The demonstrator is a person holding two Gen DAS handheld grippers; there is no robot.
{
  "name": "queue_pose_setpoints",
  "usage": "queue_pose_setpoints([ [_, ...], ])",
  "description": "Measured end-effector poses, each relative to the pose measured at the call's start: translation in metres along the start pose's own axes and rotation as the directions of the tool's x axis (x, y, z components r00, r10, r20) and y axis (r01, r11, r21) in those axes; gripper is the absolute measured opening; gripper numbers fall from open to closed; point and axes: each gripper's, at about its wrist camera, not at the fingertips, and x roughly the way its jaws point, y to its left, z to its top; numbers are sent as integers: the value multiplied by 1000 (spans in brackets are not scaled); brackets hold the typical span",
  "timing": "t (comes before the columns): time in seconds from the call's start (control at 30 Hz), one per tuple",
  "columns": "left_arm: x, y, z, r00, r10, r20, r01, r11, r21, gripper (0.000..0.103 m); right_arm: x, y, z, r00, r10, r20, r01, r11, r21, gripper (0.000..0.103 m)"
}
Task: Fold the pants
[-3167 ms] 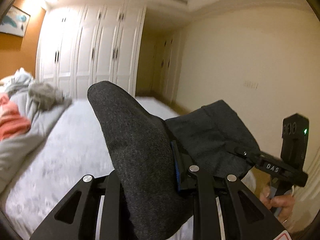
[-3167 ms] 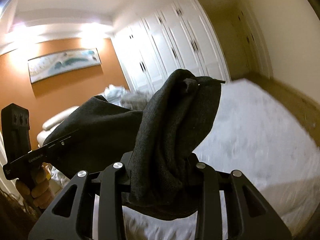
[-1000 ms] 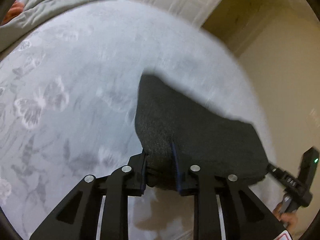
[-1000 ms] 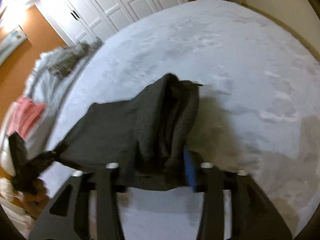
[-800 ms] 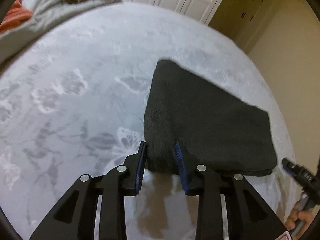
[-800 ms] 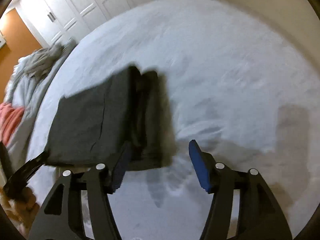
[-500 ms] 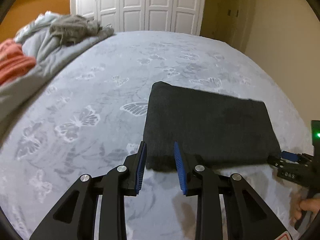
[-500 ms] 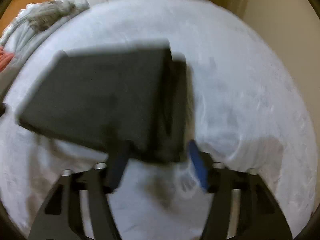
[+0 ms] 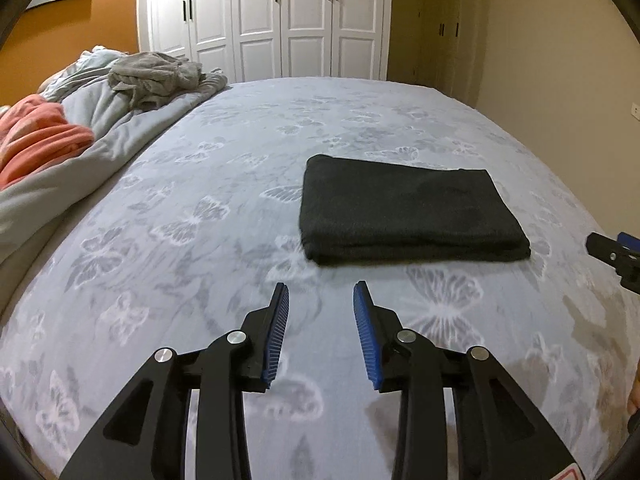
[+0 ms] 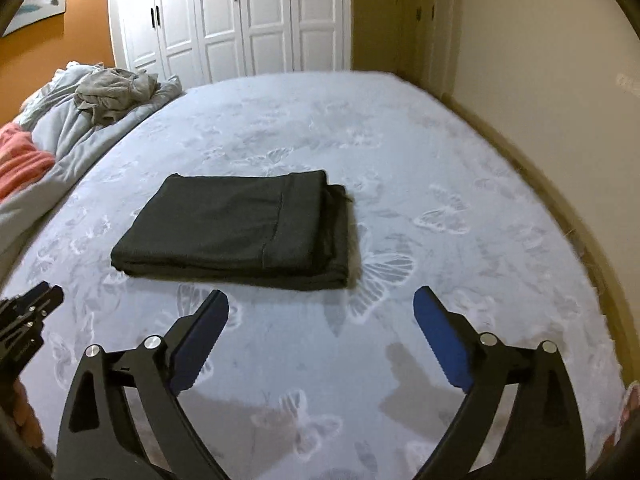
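Observation:
The dark grey pants (image 9: 404, 210) lie folded into a flat rectangle on the bed, also seen in the right wrist view (image 10: 244, 228). My left gripper (image 9: 321, 294) is open and empty, a short way in front of the pants' near edge. My right gripper (image 10: 320, 300) is open wide and empty, just short of the pants' near right corner. The right gripper's tip shows at the right edge of the left wrist view (image 9: 612, 252); the left gripper's tip shows at the left edge of the right wrist view (image 10: 32, 304).
The bed (image 9: 200, 240) has a pale grey butterfly-print cover. A heap of grey bedding (image 9: 152, 76) and an orange-pink blanket (image 9: 36, 136) lie along its left side. White wardrobes (image 9: 280, 20) stand beyond; a beige wall (image 10: 540, 80) runs along the right.
Both grippers let go of the pants, which now lie folded on the bed, and drew back toward the near edge. The jaws opened, the right wider.

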Motion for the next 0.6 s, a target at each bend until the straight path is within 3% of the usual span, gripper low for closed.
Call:
queue_pose_setpoints([
  [0.17,-15,8,-20,1000,8,-3,-8,1000,-3,32,-24,4,-28,996,-71,46,72,997,-39,95],
  [0.37,-17,10,-38,999,32,10,-32,999,9,33,-20,3,-61,999,-32,9,32,999,-7,97],
  [0.6,-9,3,-53,997,37,72,-38,999,5,68,1,22,-82,998,-63,6,64,996,-65,97],
])
